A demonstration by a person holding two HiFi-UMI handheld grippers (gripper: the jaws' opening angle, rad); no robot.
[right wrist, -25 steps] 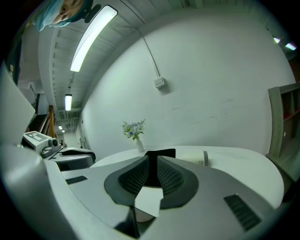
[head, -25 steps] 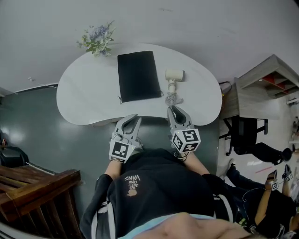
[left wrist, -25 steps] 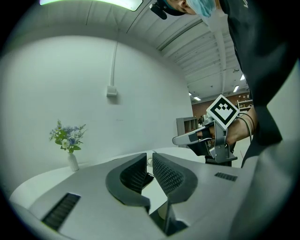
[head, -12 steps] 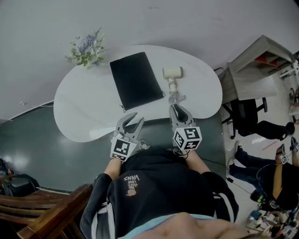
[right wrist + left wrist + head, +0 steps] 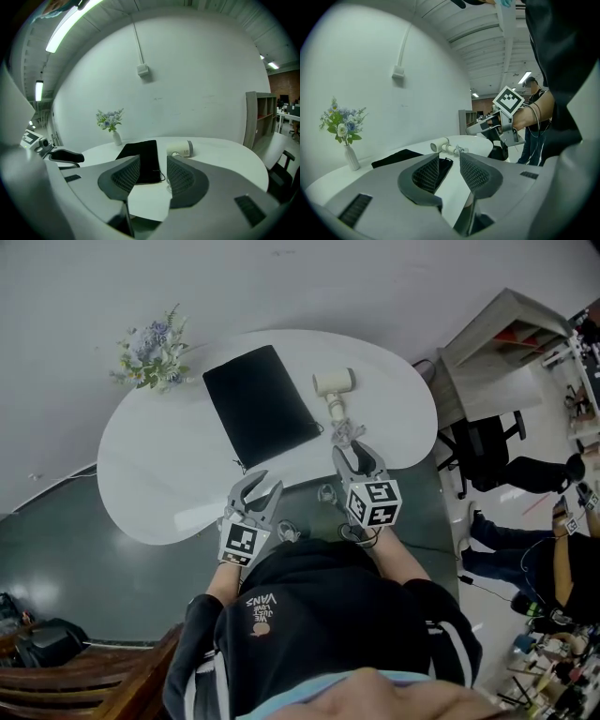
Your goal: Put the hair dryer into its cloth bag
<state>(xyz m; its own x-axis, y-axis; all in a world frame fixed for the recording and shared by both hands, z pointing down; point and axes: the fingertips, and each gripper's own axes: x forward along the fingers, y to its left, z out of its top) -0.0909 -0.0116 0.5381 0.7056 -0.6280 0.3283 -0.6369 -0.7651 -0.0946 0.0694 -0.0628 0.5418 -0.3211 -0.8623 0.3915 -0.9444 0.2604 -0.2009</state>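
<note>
Whereas both were shut a second ago, the head view puts the left gripper (image 5: 262, 486) and right gripper (image 5: 355, 454) at the table (image 5: 150, 465) edge, the left gripper view shows jaws opening empty, and the right gripper view likewise, with the hair dryer (image 5: 182, 149) lying beside the cloth bag (image 5: 140, 157), so the reach is likely just starting.

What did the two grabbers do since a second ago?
The left gripper opened its jaws first, then the right gripper; both are still opening, with nothing between them. The hair dryer, cloth bag and flowers stayed put on the table.

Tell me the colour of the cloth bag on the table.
Plain black. The cloth bag shows best in the head view.
</note>
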